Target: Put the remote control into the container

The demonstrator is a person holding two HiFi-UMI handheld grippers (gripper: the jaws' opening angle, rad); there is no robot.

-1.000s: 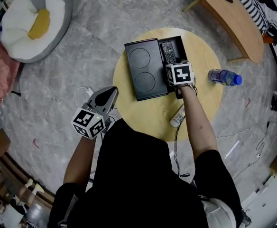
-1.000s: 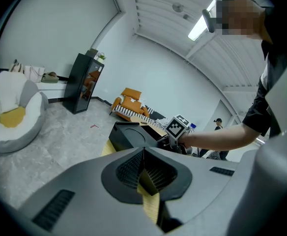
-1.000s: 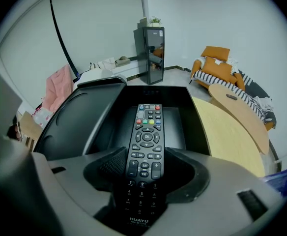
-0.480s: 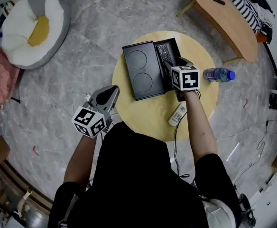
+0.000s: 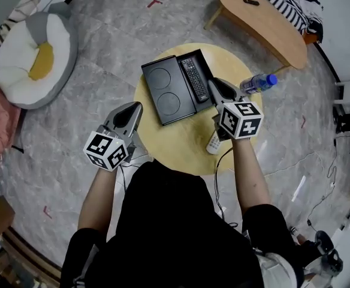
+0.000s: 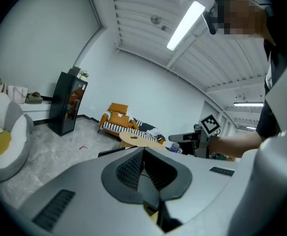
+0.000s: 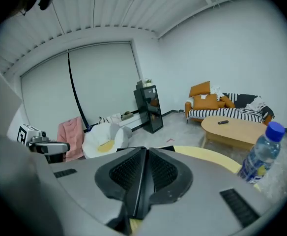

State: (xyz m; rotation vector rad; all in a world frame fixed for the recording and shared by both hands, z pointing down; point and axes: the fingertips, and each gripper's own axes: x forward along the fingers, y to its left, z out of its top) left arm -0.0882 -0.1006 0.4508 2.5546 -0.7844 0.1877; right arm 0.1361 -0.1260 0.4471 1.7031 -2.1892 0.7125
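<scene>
The remote (image 5: pixel 194 78) lay inside the container (image 5: pixel 163 92) toward the table's (image 5: pixel 181 143) far edge. It looked light, stiff and slick, best pinched across its long sides. The right gripper (image 5: pixel 214 86) had just been closing on nothing, and the left gripper (image 5: pixel 132 111) was clenched, empty.

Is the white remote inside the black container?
No, the white remote lies on the yellow table, outside the black container.

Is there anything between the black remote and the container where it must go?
Nothing visible stands in the way: the black remote already lies inside the container, in its open compartment beside the panel with two circles. A white remote lies outside on the yellow table.
</scene>
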